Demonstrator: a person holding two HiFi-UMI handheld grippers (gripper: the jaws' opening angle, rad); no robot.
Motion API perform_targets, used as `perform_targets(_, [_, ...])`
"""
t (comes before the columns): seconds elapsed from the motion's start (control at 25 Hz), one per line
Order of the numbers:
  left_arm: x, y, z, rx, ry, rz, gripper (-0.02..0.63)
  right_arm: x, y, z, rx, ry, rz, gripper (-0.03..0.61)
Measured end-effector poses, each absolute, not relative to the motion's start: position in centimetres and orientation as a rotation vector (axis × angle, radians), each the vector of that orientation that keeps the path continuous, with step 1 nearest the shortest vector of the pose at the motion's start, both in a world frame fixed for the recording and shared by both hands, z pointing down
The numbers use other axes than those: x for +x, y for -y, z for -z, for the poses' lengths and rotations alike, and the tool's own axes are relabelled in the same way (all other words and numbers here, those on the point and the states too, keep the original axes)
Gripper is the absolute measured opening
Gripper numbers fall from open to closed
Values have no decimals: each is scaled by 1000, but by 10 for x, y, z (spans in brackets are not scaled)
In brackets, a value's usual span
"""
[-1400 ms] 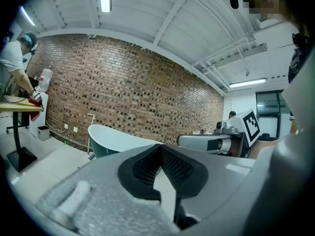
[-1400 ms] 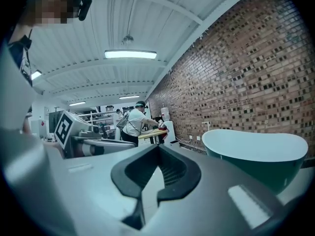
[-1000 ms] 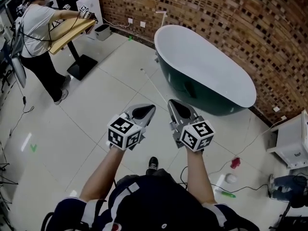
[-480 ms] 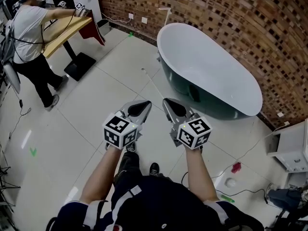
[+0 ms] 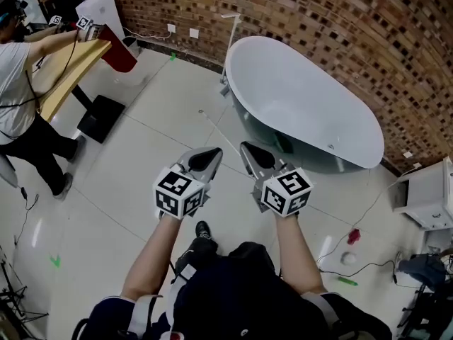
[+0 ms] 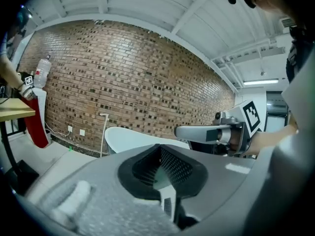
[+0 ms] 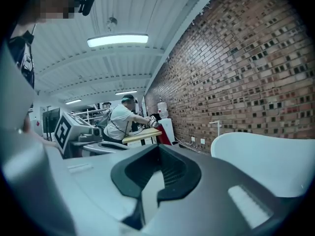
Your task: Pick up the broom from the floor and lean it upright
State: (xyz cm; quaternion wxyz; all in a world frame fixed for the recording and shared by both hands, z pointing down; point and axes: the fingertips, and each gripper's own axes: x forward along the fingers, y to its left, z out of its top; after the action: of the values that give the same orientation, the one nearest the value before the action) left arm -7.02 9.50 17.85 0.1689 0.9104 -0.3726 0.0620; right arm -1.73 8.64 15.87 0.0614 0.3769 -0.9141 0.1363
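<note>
Left gripper (image 5: 209, 159) and right gripper (image 5: 253, 157), two, jaws together, empty; one broom (image 5: 214, 126) beside one bathtub (image 5: 304, 98).

No words, numbers or brand names can be read anywhere in these views. The only printed signs are black-and-white square marker patterns with no letters or digits. One set covers the left cube (image 5: 181, 192) on the left gripper (image 5: 214, 152). Another covers the right cube (image 5: 286, 192) on the right gripper (image 5: 245, 148). A small marker block (image 5: 85, 23) shows at another person's hand, upper left.
</note>
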Motion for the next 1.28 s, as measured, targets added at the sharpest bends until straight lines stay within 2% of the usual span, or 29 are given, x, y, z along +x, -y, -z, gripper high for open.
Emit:
perform_targets(0.56, [-64,38,-259,2545,1043,-278,0,0,32,-251,1188,2639,-461,6])
perform_targets(0.92, [-95,119,-370,2463,1119,-364,2,-38,104,-366,1014,2629,-493,6])
perform_targets(1.28, [-133,197,-518,2426,1090,-431,2,-84,173,-515,995,2565,-554,6])
